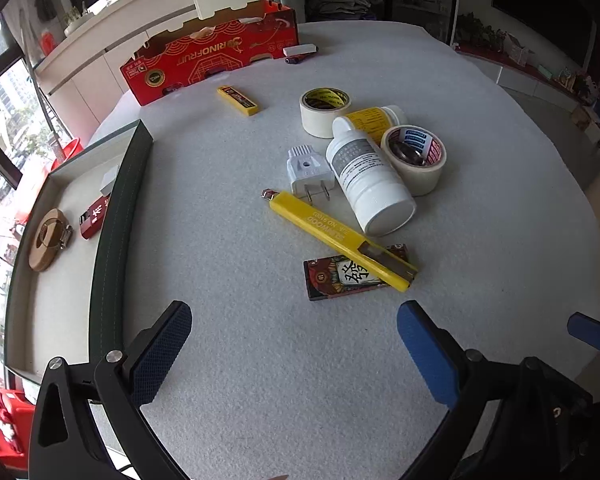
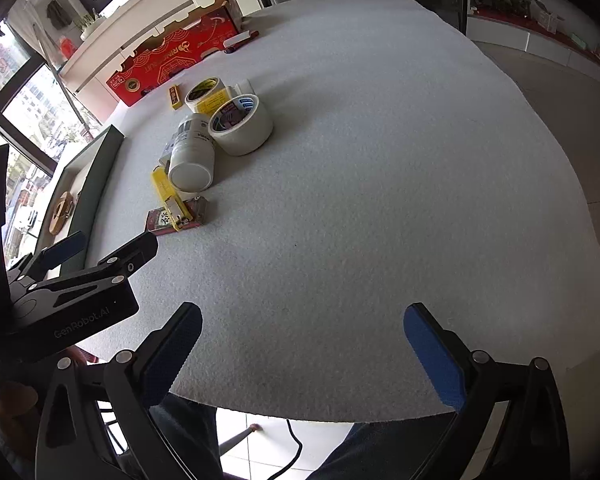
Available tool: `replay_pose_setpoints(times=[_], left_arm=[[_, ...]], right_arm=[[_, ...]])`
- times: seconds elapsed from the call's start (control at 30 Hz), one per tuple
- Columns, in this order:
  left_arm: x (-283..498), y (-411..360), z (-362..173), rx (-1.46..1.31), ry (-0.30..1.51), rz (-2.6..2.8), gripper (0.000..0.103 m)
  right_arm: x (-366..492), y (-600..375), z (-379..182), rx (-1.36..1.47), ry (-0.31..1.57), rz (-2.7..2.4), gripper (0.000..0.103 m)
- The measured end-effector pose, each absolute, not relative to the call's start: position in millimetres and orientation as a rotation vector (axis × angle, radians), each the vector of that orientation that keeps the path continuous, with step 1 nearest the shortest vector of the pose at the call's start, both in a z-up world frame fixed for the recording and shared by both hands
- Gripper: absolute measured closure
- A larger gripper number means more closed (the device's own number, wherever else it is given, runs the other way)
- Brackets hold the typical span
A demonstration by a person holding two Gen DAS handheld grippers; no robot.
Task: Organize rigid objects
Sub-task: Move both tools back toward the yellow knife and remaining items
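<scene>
At 9 o'clock the green-walled tray (image 1: 116,216) has three things in it: a wooden disc (image 1: 46,239), a red case (image 1: 94,217) and a white block (image 1: 110,179). Left gripper (image 1: 294,350) and right gripper (image 2: 302,350) both sit spread wide and empty. Center pile: two tape rolls (image 1: 414,159), two bottles (image 1: 370,182), one yellow cutter (image 1: 336,234).

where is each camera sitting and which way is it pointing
Left wrist: rides on the left tongs, open, facing across the table at the yellow knife, white bottle and green tray; the right tongs' blue tip shows at right.
Right wrist: rides on the right tongs, open at the table's near edge; the left tongs and a trouser leg show.
Shared: knife, bottle, tape rolls, red box.
</scene>
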State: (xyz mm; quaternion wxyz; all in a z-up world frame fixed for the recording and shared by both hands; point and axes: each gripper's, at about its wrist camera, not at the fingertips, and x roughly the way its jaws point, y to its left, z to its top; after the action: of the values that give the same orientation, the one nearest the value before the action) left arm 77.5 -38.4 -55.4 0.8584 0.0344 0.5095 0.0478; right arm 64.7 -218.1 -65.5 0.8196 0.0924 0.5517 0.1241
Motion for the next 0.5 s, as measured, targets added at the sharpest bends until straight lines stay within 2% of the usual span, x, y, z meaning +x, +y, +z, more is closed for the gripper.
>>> replay_pose_setpoints(times=[0.2, 0.33, 0.5], left_arm=[[93, -28, -57, -0.053, 1.089, 0.150, 0.000], [105, -50, -53, 0.006, 1.055, 0.135, 0.000], [128, -62, -73, 0.054, 1.120, 0.175, 0.000]], right_arm=[[65, -227, -70, 0.221, 1.180, 0.254, 0.002], [67, -228, -72, 0.220, 1.181, 0.252, 0.002], [65, -228, -70, 0.209, 1.178, 0.248, 0.002]])
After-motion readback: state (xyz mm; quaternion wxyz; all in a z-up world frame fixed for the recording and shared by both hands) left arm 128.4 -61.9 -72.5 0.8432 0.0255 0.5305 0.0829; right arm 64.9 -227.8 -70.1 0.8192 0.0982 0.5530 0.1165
